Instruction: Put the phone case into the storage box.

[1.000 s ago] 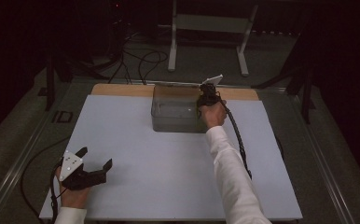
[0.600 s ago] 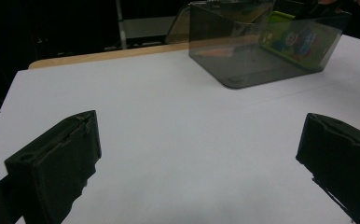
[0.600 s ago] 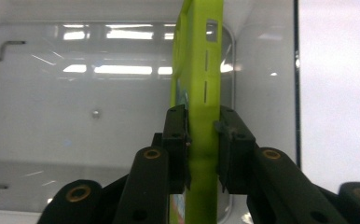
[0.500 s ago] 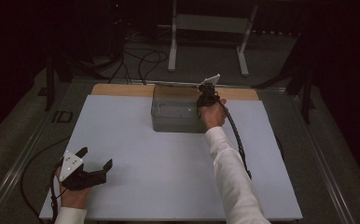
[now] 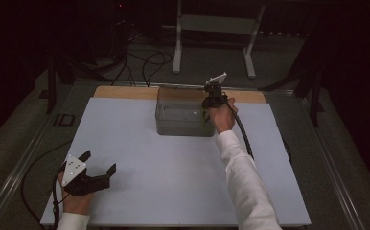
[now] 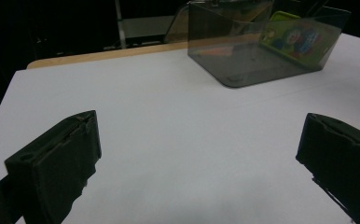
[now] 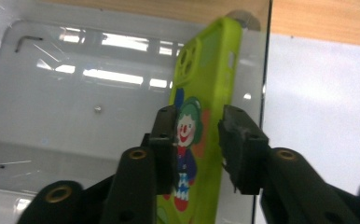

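White table sheet [image 5: 173,163], wooden strip [image 5: 125,92] behind, metal stand [image 5: 214,28] beyond.

The phone case [image 7: 199,126] runs off the bottom edge of the right gripper view, its lower part behind the right gripper [image 7: 197,140] (contact between jaws and case can't be made out). In the high view the case is too small to tell inside the box [image 5: 180,115].

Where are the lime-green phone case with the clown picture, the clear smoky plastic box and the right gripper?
Lime-green phone case [image 7: 201,93]: right gripper view, on its printed back above the clown.
Clear smoky plastic box [image 5: 178,125]: high view, on its near wall.
Right gripper [image 7: 197,140]: right gripper view, midway between its fingertips.
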Demonstrator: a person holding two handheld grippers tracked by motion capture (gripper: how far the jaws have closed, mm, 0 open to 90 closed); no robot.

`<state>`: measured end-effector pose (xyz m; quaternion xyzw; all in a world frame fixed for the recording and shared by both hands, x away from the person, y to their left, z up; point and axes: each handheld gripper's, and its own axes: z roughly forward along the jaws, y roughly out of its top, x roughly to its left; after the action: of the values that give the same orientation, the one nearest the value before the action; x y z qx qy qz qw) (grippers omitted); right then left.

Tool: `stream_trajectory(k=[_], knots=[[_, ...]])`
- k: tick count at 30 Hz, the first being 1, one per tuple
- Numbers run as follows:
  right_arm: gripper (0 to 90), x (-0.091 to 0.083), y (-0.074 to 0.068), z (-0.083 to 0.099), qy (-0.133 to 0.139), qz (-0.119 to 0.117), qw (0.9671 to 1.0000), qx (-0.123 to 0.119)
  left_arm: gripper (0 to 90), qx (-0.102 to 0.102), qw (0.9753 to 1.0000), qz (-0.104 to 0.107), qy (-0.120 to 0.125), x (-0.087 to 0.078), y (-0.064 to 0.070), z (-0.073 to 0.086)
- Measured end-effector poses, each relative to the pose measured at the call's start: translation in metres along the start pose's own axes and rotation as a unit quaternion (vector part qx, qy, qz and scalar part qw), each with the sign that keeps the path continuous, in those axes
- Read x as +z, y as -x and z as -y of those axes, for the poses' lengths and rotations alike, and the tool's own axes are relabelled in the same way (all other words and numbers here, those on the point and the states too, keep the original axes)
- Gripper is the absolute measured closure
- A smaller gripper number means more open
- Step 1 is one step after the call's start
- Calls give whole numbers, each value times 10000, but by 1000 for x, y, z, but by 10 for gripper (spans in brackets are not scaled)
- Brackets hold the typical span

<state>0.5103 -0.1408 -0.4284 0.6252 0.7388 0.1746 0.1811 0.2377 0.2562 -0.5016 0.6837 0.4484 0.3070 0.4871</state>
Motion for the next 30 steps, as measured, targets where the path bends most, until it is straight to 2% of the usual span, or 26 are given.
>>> stream_trajectory(k=[4,5,7,9,13,16,20,24,28,30], knots=[[624,-7,3,0,112,-120,9998,-65,0,5,10000,10,-1,0,0,0],[601,-11,6,1,182,-228,9994,-172,0,10,10000,11,-9,0,0,0],[585,-15,7,1,247,-237,9991,-266,0,14,10000,9,-5,1,1,0],[565,-19,9,2,378,-352,9981,-341,0,18,10000,6,-4,1,1,0],[447,-31,7,4,688,-313,9950,-655,0,12,10000,-1,7,1,1,0],[345,-41,5,5,929,-391,9925,-698,0,17,10000,6,1,0,1,0],[249,-54,3,9,1261,-555,9871,-813,0,17,10000,30,-2,1,1,0],[157,-62,1,13,1385,-684,9836,-928,0,16,10000,44,-11,1,1,0],[138,-70,0,21,1592,-840,9785,-1008,0,23,10000,52,-26,1,1,0],[135,-73,0,28,1915,-869,9717,-1075,0,23,10000,54,-28,1,1,0]])
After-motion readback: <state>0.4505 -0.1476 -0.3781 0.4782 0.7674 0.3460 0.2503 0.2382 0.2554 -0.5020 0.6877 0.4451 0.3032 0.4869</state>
